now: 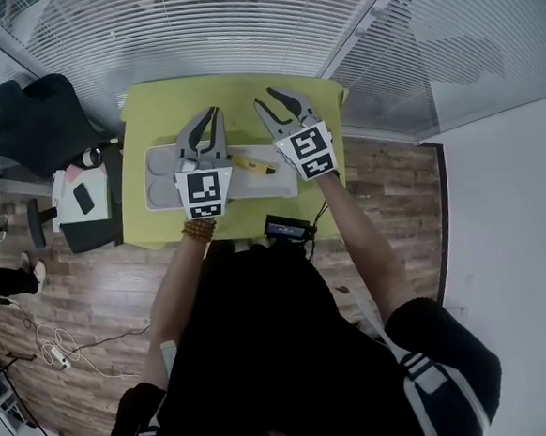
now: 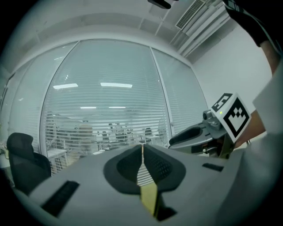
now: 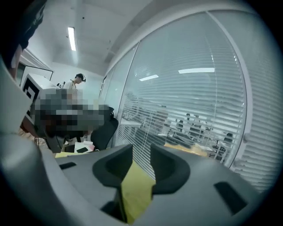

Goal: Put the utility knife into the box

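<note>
The yellow utility knife (image 1: 253, 164) lies inside the white compartment box (image 1: 160, 179) on the yellow-green table (image 1: 151, 109). My left gripper (image 1: 214, 112) hovers over the box's middle, to the left of the knife, with its jaws shut and nothing between them; in the left gripper view its tips (image 2: 142, 146) meet. My right gripper (image 1: 269, 98) is held above the knife's right end, open and empty. The gap between its jaws (image 3: 141, 152) shows only table and blinds. From the left gripper view the right gripper (image 2: 173, 141) is seen side-on at the right.
A black office chair (image 1: 35, 118) and a small side table with a phone (image 1: 81, 197) stand left of the table. A black device (image 1: 288, 227) sits at the table's near edge. Glass walls with blinds (image 1: 239, 27) close off the far side. Cables (image 1: 53, 352) lie on the floor.
</note>
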The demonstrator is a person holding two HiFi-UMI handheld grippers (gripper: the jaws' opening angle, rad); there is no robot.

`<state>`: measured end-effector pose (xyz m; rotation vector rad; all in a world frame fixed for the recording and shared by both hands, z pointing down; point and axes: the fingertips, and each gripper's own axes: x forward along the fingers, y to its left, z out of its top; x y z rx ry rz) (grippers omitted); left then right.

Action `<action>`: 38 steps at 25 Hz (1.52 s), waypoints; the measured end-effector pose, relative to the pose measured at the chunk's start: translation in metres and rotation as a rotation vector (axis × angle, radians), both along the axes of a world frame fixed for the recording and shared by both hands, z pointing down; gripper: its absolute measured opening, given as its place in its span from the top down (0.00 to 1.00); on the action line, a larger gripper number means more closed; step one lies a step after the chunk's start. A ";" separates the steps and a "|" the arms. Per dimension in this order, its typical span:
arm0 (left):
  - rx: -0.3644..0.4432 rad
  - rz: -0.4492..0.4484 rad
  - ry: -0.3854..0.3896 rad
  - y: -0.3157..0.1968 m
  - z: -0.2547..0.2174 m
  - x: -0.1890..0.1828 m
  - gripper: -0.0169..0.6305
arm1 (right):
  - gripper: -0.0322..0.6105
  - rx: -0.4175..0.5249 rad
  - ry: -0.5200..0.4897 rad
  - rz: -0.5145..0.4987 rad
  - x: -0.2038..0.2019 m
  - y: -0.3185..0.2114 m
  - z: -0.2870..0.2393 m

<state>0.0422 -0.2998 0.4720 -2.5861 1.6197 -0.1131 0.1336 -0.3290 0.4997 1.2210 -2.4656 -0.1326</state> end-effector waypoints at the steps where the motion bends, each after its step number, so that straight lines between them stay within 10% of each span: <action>1: 0.008 0.000 0.003 0.000 -0.004 0.000 0.94 | 0.75 0.017 -0.009 0.003 -0.001 0.001 -0.007; 38: 0.125 0.000 0.050 0.019 -0.039 0.007 0.94 | 0.80 0.363 -0.253 0.162 0.006 0.075 -0.101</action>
